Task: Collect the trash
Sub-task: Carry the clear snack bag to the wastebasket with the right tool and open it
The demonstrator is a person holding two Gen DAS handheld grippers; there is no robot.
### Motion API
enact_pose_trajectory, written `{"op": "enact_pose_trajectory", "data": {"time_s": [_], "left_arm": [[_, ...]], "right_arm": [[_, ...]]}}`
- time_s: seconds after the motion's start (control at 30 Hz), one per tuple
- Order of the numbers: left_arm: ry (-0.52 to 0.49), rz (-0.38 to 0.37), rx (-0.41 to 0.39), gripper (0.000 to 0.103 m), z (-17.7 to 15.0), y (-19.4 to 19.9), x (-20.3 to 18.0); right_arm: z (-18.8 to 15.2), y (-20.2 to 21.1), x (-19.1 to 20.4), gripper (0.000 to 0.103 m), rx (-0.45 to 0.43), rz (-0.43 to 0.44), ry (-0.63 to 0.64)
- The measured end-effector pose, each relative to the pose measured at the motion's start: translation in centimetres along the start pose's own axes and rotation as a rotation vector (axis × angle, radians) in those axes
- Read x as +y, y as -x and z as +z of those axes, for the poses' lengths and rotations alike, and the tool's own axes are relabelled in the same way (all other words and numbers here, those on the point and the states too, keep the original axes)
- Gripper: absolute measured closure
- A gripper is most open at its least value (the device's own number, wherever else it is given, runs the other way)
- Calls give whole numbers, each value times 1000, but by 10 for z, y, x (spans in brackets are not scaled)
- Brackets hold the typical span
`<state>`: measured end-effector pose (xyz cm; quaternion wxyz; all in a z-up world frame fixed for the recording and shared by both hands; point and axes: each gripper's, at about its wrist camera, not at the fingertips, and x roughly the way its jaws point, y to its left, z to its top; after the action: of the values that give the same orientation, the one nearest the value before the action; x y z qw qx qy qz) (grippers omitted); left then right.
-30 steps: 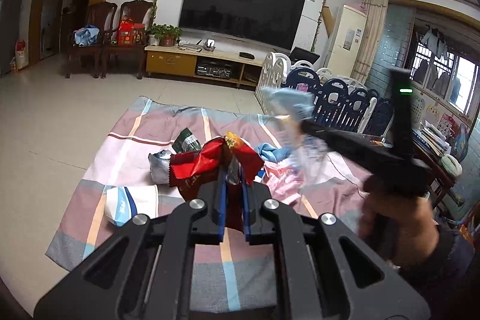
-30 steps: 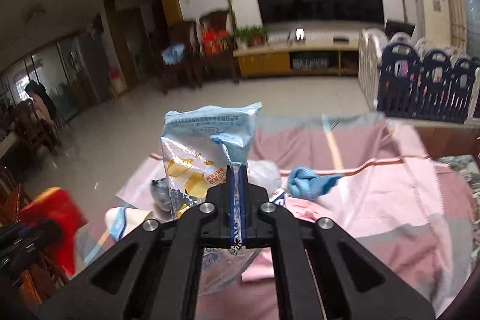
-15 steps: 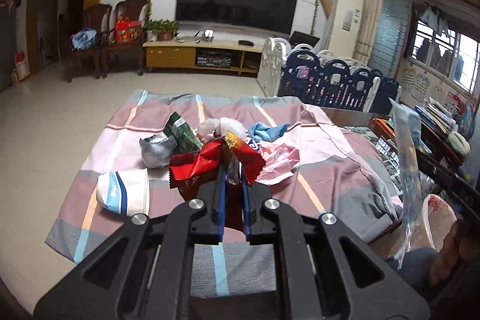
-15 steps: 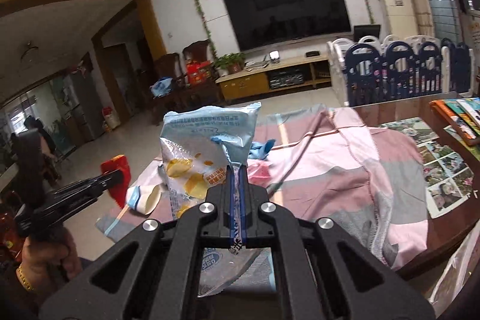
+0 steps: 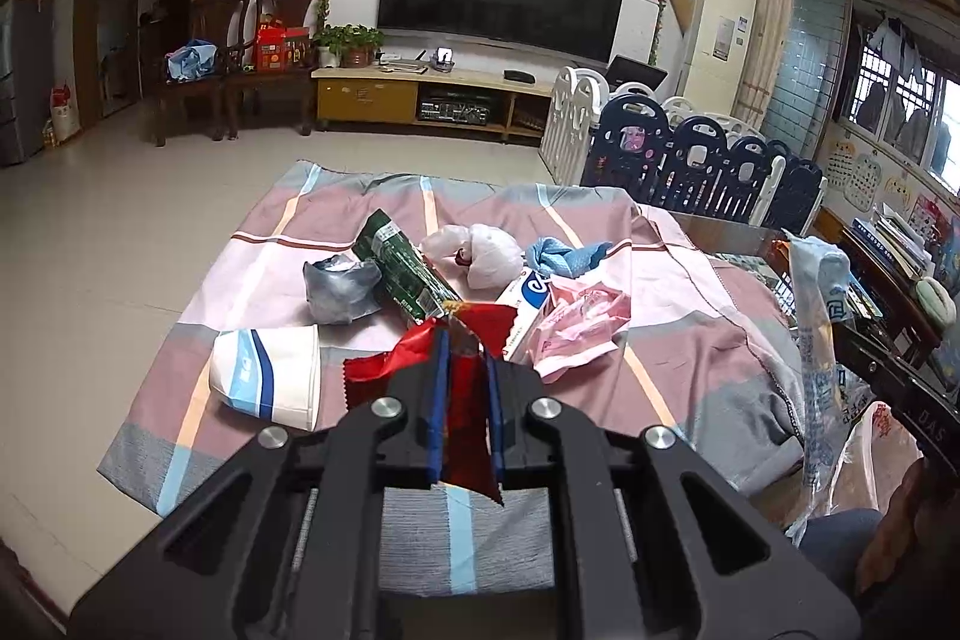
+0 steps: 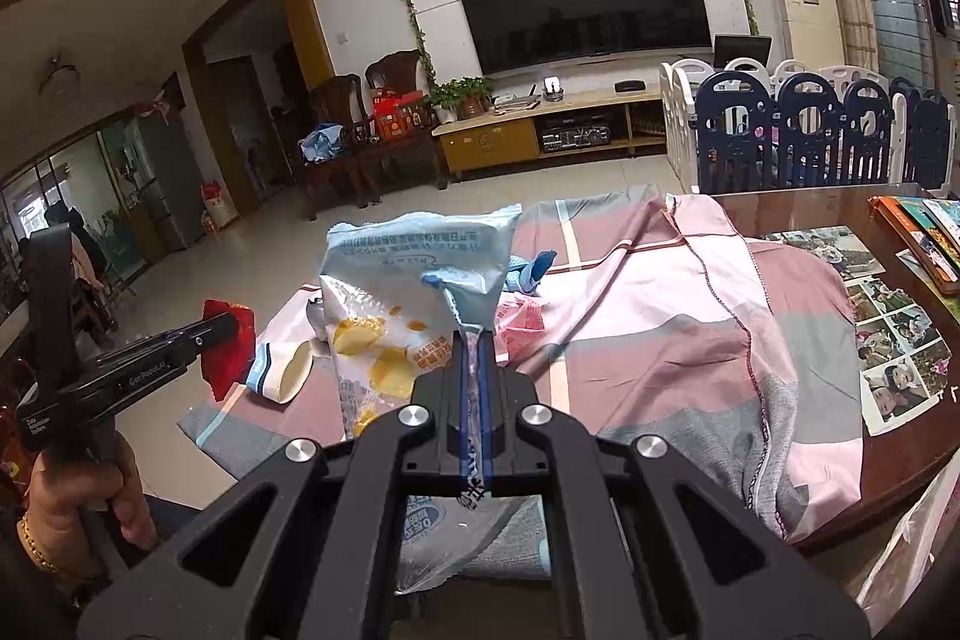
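Observation:
My left gripper (image 5: 462,340) is shut on a red snack wrapper (image 5: 465,412), held above the near edge of the cloth-covered table (image 5: 690,340). It also shows in the right wrist view (image 6: 231,331) at the left. My right gripper (image 6: 474,340) is shut on a light blue chip bag (image 6: 414,280), which also shows in the left wrist view (image 5: 819,340) at the far right. On the cloth lie a paper cup (image 5: 267,376), a grey crumpled bag (image 5: 342,289), a green packet (image 5: 405,271), a white plastic bag (image 5: 480,250), a blue rag (image 5: 567,259) and a pink bag (image 5: 579,325).
A thin plastic bag (image 5: 870,454) hangs below the table edge at the right. Photos (image 6: 888,334) and books (image 6: 924,238) lie on the bare wooden tabletop. A play fence (image 6: 822,130) stands behind the table. Tiled floor (image 5: 120,232) lies to the left.
Both grippers have pulled back from the table with their trash held. The red wrapper now hangs lower between my left fingers. The chip bag stays at the right edge of the left view.

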<state>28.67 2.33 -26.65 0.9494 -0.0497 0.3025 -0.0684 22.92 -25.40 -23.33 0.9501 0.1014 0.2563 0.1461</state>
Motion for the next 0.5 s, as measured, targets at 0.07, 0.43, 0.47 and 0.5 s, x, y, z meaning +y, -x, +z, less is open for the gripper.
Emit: {"op": "enact_pose_trajectory", "data": {"time_s": [0.07, 0.43, 0.47, 0.5], "left_arm": [[-3, 1, 2, 91, 0, -1, 0], [-1, 5, 2, 91, 0, 0, -1], [-2, 5, 2, 91, 0, 0, -1], [-2, 6, 1, 92, 0, 0, -1]], "right_arm": [[0, -2, -1, 99, 5, -1, -1], [0, -2, -1, 99, 4, -2, -3], [0, -2, -1, 99, 5, -2, -2], [0, -2, -1, 99, 4, -3, -2]]}}
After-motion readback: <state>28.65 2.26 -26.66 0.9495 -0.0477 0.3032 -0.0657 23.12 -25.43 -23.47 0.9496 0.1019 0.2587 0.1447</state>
